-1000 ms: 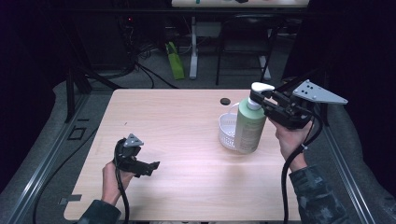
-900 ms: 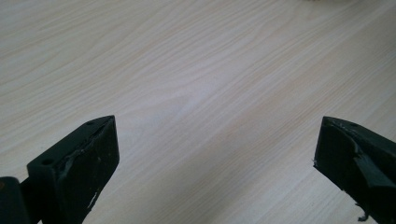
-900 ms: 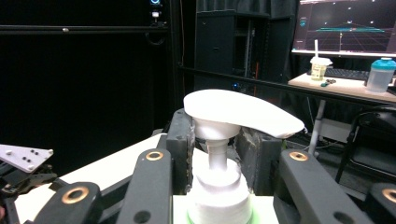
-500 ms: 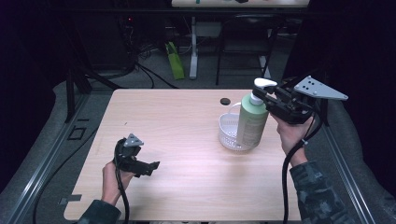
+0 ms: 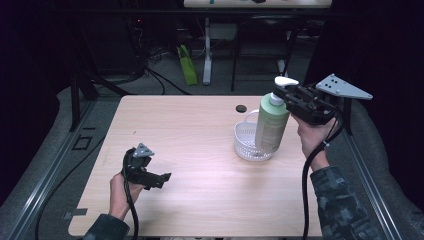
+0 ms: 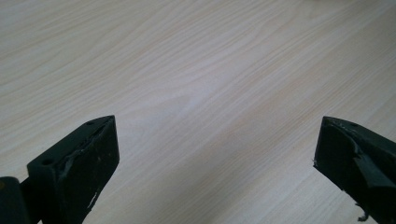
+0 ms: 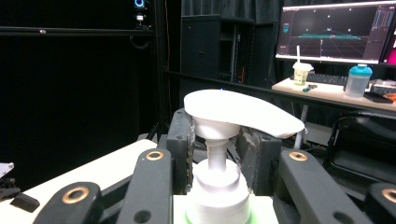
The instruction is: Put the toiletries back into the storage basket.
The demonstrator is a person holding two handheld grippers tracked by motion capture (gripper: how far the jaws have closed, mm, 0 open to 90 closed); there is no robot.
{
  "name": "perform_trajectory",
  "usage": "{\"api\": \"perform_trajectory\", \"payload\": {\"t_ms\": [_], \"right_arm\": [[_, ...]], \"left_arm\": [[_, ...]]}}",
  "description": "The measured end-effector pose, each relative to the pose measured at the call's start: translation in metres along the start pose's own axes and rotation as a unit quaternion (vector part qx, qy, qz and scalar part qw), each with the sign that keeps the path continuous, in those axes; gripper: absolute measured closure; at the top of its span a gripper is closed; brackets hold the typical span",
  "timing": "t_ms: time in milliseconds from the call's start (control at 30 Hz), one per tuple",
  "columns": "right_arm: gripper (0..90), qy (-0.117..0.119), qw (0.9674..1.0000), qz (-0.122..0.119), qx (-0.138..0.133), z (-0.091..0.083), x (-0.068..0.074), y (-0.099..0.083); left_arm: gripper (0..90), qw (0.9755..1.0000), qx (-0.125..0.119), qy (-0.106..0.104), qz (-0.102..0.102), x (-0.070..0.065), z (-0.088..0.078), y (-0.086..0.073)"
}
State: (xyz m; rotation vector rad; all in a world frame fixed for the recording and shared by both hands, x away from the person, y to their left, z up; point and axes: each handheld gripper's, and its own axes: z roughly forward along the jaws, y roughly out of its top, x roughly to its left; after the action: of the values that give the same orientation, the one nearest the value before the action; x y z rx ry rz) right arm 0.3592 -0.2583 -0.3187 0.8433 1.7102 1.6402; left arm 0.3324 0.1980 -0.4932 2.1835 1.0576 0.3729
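pump bottle [image 7: 218, 186] body cut off at bottom edge in right gripper view, basket [image 5: 246, 141] partly hidden behind bottle, monitor [image 7: 334, 31] graphics too small to read

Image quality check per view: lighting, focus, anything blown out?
High view: table evenly lit, surroundings nearly black, image soft. Left gripper view: wood grain sharp farther off, the left gripper jaws slightly soft, no glare. Right gripper view: white pump head of the bottle bright but not clipped, right gripper close up, dark backdrop, monitor glowing.
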Motion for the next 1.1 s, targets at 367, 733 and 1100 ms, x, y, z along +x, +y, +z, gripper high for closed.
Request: {"api": "perform_trajectory", "payload": {"t_ms": [367,733,1100], "right_arm": [[67.4,-0.007,0.9999,0.003,0.007,0.009,-0.01,-0.004],[67.4,-0.013,0.9999,0.003,0.008,0.018,-0.017,-0.008],[67.4,-0.019,0.9998,0.004,0.01,0.029,-0.023,-0.013]], "left_arm": [[0.0,1.0,0.002,0.0,0.002,0.0,0.001,0.0],[0.0,1.0,0.002,0.0,0.002,0.0,0.001,0.0],[0.0,1.0,0.003,0.001,0.002,0.0,0.001,0.0]]}}
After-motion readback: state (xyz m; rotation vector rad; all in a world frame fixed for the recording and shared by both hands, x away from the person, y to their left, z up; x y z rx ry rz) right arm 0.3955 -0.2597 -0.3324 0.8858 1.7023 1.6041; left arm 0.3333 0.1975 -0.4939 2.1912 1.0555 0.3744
